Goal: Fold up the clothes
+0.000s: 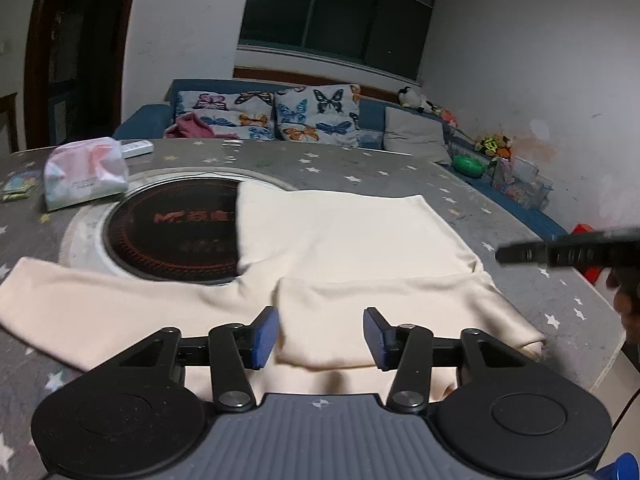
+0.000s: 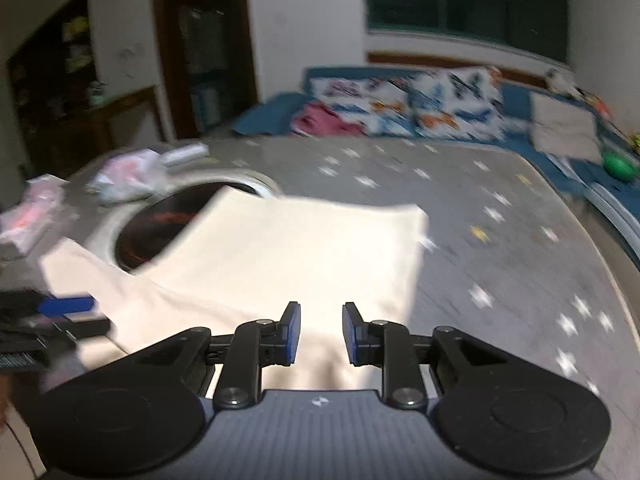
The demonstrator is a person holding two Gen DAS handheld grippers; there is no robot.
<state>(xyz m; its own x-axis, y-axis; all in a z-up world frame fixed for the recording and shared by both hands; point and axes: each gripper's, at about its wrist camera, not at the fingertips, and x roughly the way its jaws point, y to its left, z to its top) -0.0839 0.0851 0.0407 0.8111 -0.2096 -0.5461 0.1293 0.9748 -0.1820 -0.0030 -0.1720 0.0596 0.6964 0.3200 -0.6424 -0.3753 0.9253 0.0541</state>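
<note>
Your cream top (image 1: 352,240) lies flat on the starred table (image 1: 400,168), its edge over the round black hotplate (image 1: 172,236). A tissue pack (image 1: 84,174) sits beyond. Your left gripper (image 1: 320,336) and right gripper (image 2: 321,334) both hover spread, pinching nothing.

Each claw was black: two round discs flanked a ribbed grey housing that bore a small compass-like mark. Angled black link arms, pinned with silver-grey round screws, carried flat blue pads. The left claw (image 1: 320,338) and the right claw (image 2: 321,334) were built alike. A blue knob showed at the left view's lower corner.
</note>
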